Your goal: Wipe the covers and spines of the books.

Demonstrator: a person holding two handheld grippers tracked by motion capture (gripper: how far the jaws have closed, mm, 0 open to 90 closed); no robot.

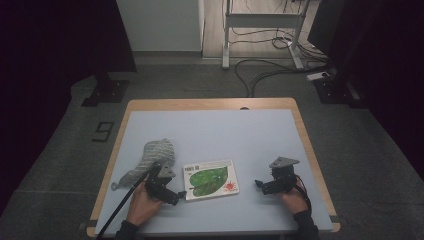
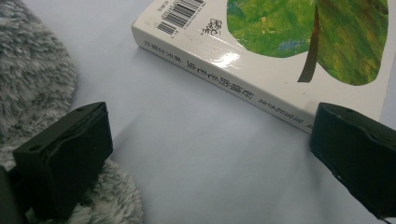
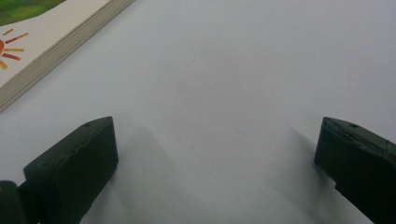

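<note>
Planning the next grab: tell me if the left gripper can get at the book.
Probably yes. The left gripper is open beside the book, facing its spine across bare table; the grey fuzzy cloth lies off to its side.

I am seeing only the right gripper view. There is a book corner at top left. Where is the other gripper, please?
Observer: The left gripper sits at the book's left edge, jaws open.
Operator: Is something else near it?
Observer: Yes, a grey fluffy cloth lies just left of it; one jaw rests against the fluff.
Operator: What does the cover show?
Observer: A big green leaf, with a barcode at one corner.
</note>
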